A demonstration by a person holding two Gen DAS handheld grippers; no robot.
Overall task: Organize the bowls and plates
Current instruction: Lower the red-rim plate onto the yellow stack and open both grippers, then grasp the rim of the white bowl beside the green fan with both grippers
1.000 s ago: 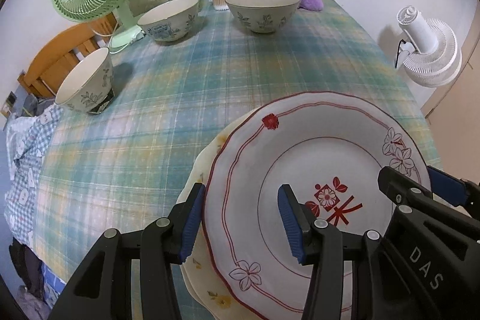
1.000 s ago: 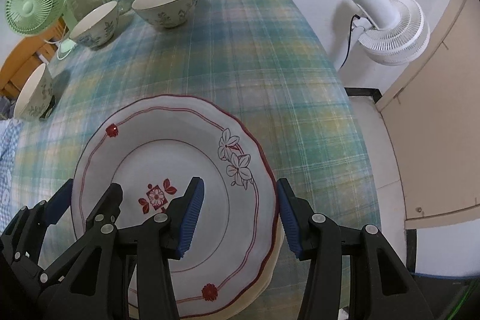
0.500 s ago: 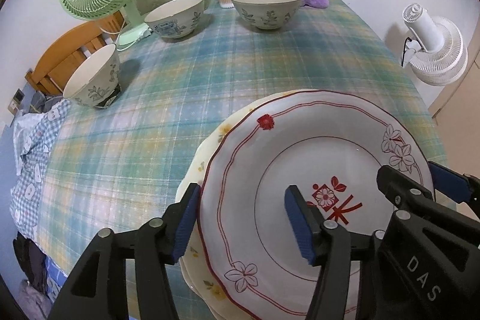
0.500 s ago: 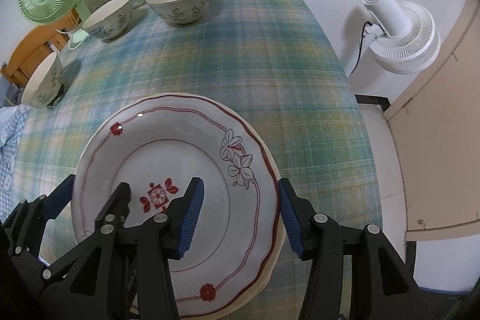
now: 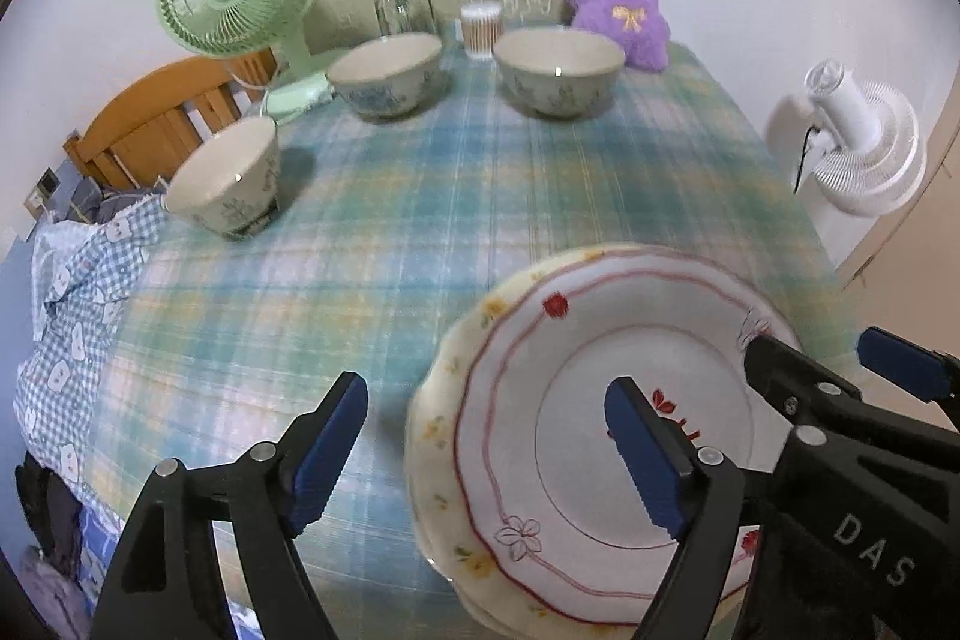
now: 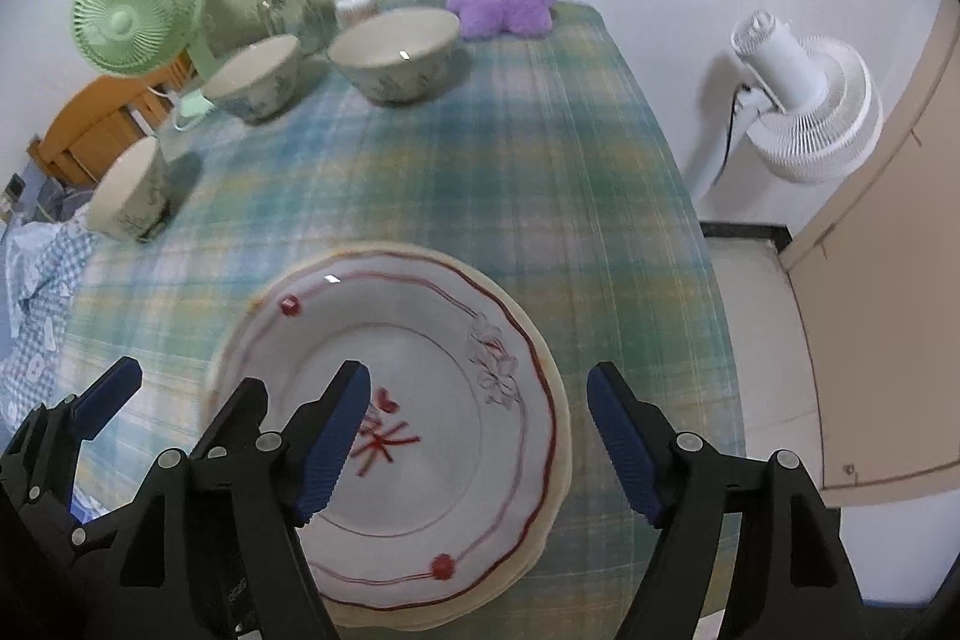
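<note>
Now the red-rimmed plate [image 5: 600, 436] sits stacked on a yellow-flowered plate [image 5: 438, 424] at the worktop's [image 5: 420, 220] near edge. Both the left claw [image 5: 486, 442] and right claw [image 6: 480, 430] are spreading, pinching nothing. 3 bowls [image 5: 558, 67] stand well apart beyond.

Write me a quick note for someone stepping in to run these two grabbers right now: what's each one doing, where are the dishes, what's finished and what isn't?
Left gripper: jaws opening, pads clear of the plate rim, holding nothing.
Right gripper: jaws opening, also empty, above the plate's right side.
Red-patterned plate: set on the yellow-flowered plate at the near edge of the table.
Three bowls stand separately: large bowl, middle bowl, left-edge bowl.
Done: plates stacked.
Left: the bowls, probably to be nested.
</note>
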